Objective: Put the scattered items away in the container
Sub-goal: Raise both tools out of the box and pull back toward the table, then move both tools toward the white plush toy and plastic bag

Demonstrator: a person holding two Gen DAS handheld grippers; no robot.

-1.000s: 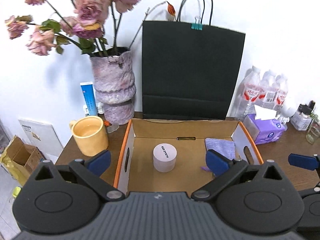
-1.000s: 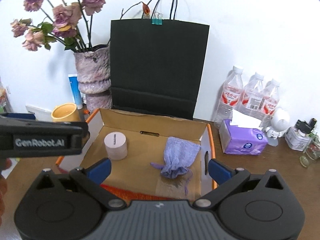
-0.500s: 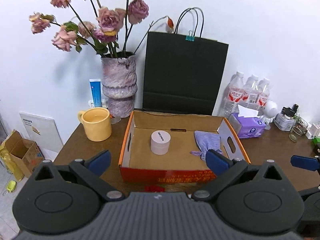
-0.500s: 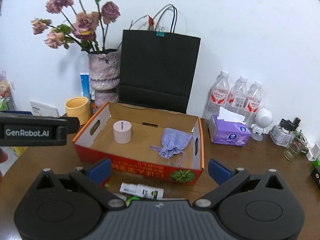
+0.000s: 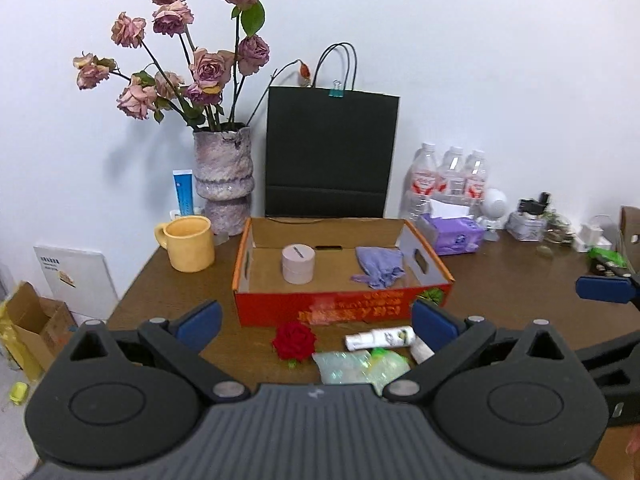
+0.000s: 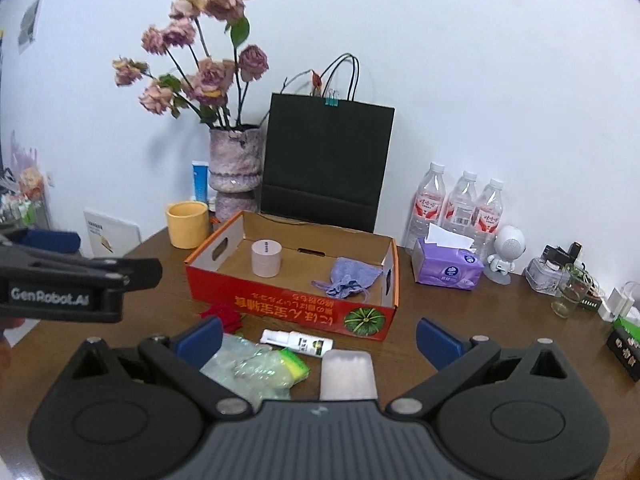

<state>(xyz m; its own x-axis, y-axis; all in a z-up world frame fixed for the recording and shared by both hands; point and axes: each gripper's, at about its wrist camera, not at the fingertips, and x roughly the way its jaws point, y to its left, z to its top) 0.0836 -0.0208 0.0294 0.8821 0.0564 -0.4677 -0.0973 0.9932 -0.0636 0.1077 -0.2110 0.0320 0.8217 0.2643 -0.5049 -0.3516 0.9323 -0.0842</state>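
Observation:
An orange cardboard box (image 5: 340, 308) (image 6: 288, 312) sits mid-table and holds a pink round jar (image 5: 298, 264) (image 6: 266, 258) and a lilac pouch (image 5: 378, 266) (image 6: 348, 278). In front of it lie a red rose (image 5: 294, 340) (image 6: 224, 316), a white spray bottle (image 5: 380, 338) (image 6: 296, 343), a crinkled clear bag (image 5: 360, 366) (image 6: 256, 368) and a frosted plastic case (image 6: 347, 374). My left gripper (image 5: 316, 326) is open and empty above these items. My right gripper (image 6: 318, 338) is open and empty, to the right of the left one.
Behind the box stand a vase of dried roses (image 5: 224, 184), a black paper bag (image 5: 330, 152), a yellow mug (image 5: 188, 248), water bottles (image 6: 460, 204), a purple tissue pack (image 6: 446, 270) and small clutter at the right (image 6: 568, 280). The table's left edge drops to the floor.
Both grippers have pulled back and up from over the box. The loose items in front of the box have come into view. Both stay open and empty.

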